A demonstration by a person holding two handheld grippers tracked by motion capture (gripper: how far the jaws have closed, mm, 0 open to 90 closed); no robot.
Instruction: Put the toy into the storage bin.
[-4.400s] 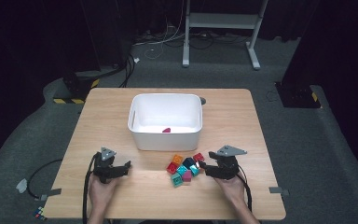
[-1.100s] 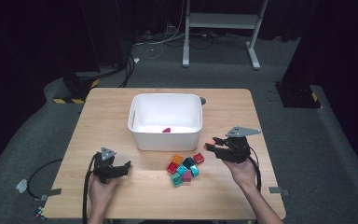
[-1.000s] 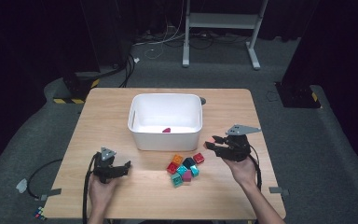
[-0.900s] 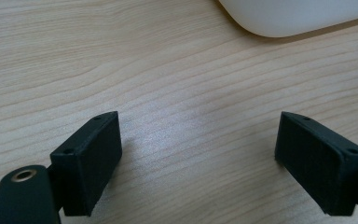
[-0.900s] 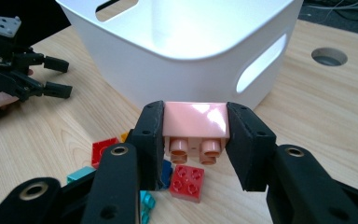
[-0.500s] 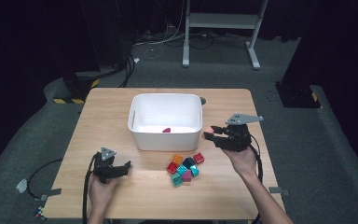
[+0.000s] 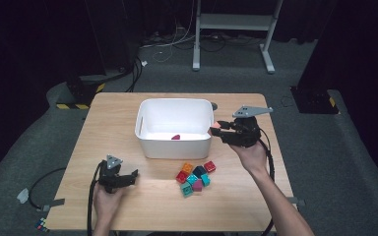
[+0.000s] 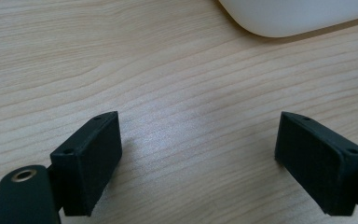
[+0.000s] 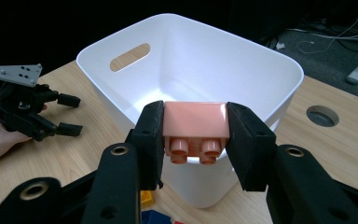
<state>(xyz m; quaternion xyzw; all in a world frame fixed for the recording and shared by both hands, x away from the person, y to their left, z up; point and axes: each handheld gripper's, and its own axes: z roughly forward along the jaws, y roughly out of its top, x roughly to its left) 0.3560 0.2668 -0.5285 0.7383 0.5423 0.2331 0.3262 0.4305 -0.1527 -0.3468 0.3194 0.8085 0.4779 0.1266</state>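
My right gripper [image 7: 217, 129] [image 9: 195, 135] is shut on a salmon-pink brick [image 9: 196, 123] [image 7: 216, 125], held in the air at the right rim of the white bin [image 7: 174, 128] [image 9: 242, 60]. A small red piece [image 7: 175, 136] lies on the bin's floor. Several coloured bricks [image 7: 195, 177] sit in a cluster on the table in front of the bin. My left gripper [image 7: 134, 176] [image 8: 200, 158] rests low over the bare wood at the front left, open with nothing between its jaws.
The wooden table [image 7: 113, 123] has a round cable hole [image 9: 322, 115] behind the bin's right corner. Cables trail from both grippers off the front edge. Dark floor, a white stand [image 7: 231, 22] and black-yellow taped equipment lie beyond the table.
My right gripper rose from the brick cluster and carried the salmon-pink brick back and left to the bin's right rim. The left gripper stayed put.
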